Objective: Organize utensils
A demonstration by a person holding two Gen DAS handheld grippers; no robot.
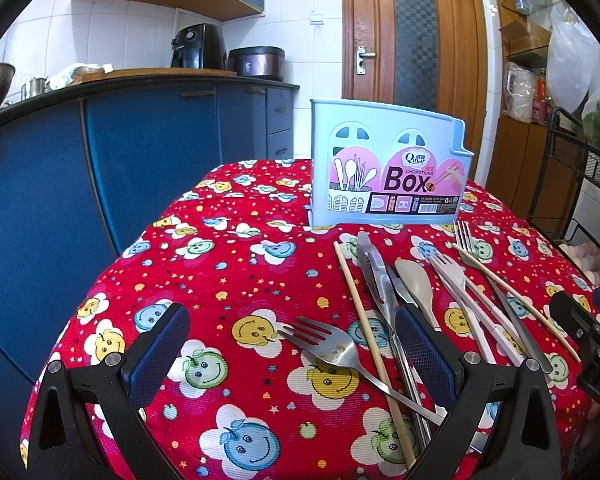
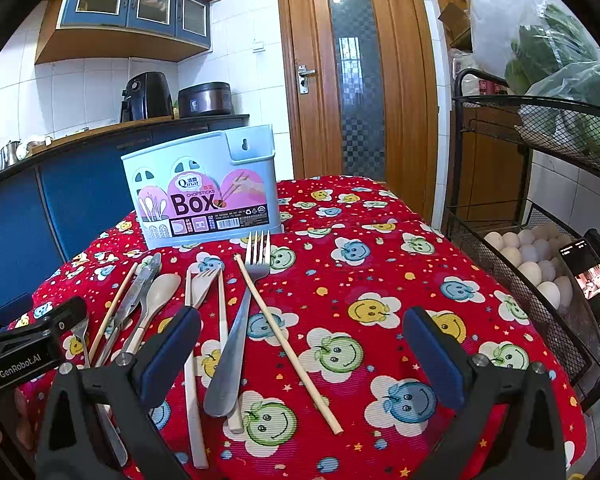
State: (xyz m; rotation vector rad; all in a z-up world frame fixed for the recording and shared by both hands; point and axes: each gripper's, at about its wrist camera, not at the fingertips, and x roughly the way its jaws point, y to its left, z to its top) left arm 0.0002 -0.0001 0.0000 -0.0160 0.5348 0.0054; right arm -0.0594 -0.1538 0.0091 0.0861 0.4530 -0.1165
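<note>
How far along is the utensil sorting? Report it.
Done: nothing visible; no handles stick out of the chopsticks box. In hand: nothing; left gripper and right gripper are both open, empty. Left: every utensil on the tablecloth, including metal fork, chopstick, beige spoon.

White-tiled kitchen — blue cabinets (image 1: 140,152), wooden door (image 2: 356,80).

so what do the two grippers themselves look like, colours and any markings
Both match: black plastic frames with triangular cut-outs, silver bolts at the finger joints, and fingers faced with dark blue textured pads. The left gripper shows its pads' mesh grain clearly; the right gripper looks the same. In the right wrist view, the left gripper's black body carries white "GenRobot.AI" lettering. No cables or sleeves are visible.
</note>
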